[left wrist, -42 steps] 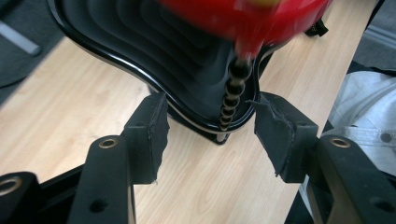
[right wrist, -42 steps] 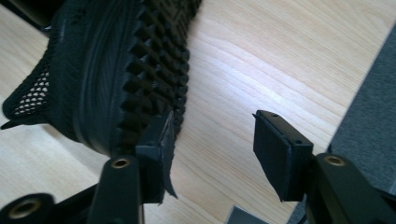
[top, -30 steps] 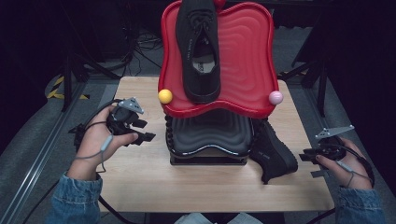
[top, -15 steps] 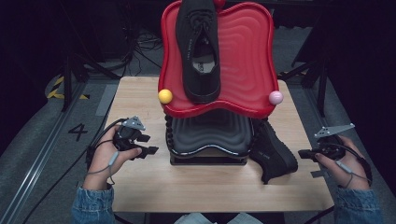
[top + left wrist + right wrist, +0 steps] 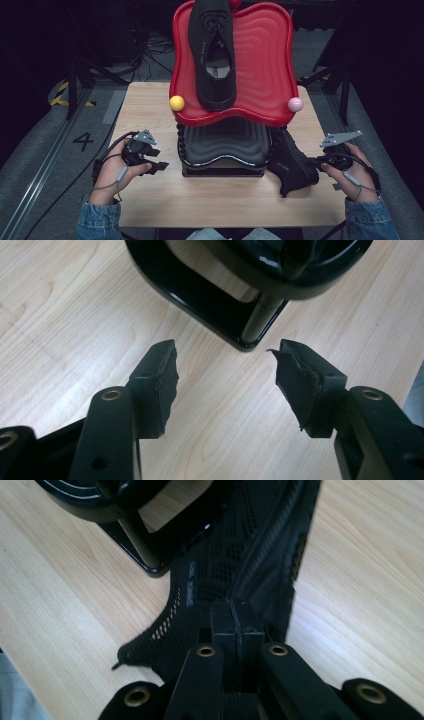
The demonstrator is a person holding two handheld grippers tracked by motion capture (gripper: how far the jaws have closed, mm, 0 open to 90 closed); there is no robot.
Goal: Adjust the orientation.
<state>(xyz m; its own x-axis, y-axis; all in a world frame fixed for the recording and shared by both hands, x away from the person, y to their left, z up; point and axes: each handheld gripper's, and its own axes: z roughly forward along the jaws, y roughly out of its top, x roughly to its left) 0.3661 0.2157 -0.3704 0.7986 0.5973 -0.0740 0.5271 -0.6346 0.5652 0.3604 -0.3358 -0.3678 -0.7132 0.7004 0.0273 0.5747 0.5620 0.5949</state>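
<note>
Shoe [image 5: 291,165] apparently pinched in right hand-held gripper [image 5: 235,617], jaws pressed together.

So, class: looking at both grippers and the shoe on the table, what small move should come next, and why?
Probably lift the shoe slightly off the table: the right gripper is shut on its upper beside the black stand, while the left gripper is open and empty.

R tool [image 5: 314,162] at black shoe [image 5: 292,165]

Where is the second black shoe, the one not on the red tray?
In the high view the black shoe lies on the wooden table, right of the black stand, at the right gripper.
</note>
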